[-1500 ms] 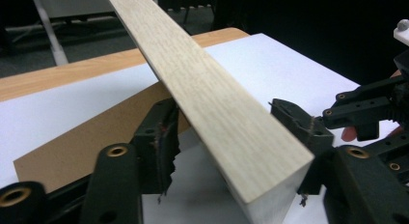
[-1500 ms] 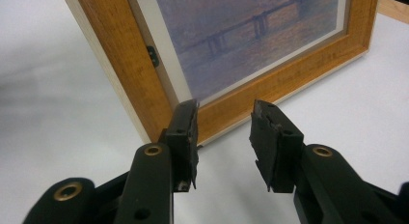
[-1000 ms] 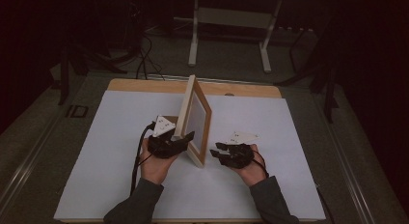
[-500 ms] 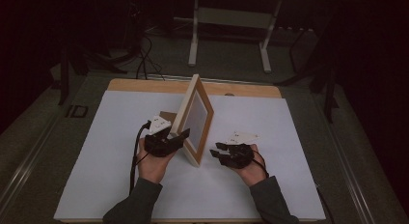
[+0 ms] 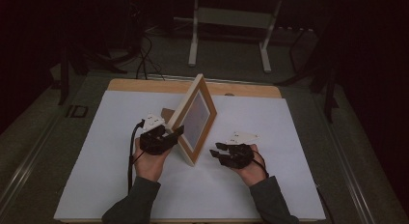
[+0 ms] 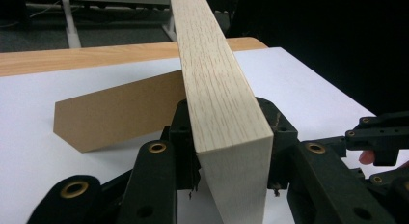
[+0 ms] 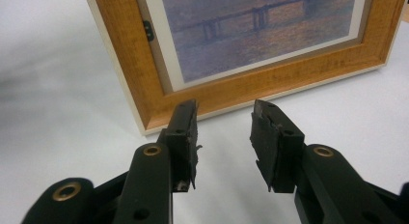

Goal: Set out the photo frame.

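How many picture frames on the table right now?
1. The picture frame stands on edge mid-table on the white sheet, its near edge clamped in the left gripper; the right gripper sits open just in front of it. No others visible.

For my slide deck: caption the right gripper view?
Open right gripper facing a wooden-framed bridge picture standing on the white table.

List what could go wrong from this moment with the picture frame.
1. The left gripper clamps just one edge of the picture frame, which stands tilted on the white table cover; a slip could tip it over.
2. The brown easel back looks folded out behind; careless lowering might strain it.
3. The right gripper is open beside the frame and could knock its front.
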`<state>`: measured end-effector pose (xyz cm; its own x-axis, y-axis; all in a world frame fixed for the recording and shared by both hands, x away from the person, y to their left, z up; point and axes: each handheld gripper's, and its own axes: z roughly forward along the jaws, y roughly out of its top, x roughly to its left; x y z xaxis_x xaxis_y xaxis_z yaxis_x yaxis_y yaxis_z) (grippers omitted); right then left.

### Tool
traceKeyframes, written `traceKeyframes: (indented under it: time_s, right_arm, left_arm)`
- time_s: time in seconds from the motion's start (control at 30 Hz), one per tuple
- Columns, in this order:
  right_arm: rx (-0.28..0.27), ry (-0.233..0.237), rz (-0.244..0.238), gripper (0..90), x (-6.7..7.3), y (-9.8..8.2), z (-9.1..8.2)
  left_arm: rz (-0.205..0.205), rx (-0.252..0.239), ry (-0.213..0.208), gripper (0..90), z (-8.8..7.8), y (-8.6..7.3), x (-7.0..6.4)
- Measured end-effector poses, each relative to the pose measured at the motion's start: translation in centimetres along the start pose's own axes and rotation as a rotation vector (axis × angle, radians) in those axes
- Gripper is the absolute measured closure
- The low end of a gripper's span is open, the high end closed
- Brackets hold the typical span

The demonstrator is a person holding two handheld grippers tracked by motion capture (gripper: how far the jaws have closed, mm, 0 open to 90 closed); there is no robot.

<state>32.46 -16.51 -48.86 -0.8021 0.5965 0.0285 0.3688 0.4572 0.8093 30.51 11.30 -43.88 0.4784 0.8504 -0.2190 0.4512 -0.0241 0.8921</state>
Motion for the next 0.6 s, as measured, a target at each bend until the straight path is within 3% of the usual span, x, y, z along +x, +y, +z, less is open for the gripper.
traceKeyframes:
  time_s: [0.1, 0.2, 0.6]
  right_arm:
    - [-0.001, 0.001, -0.001, 61.5, -0.1, 0.0, -0.1]
    - [-0.003, -0.001, 0.0, 61.5, -0.1, 0.0, -0.1]
    - [-0.008, -0.008, 0.006, 61.5, -0.4, 0.0, -0.3]
  left_arm:
    - [-0.017, -0.005, -0.011, 67.4, 0.0, 0.0, 0.3]
    - [-0.041, -0.005, -0.049, 68.9, 0.0, 0.0, 0.8]
    - [-0.082, 0.003, -0.151, 71.4, 0.1, 0.1, 1.6]
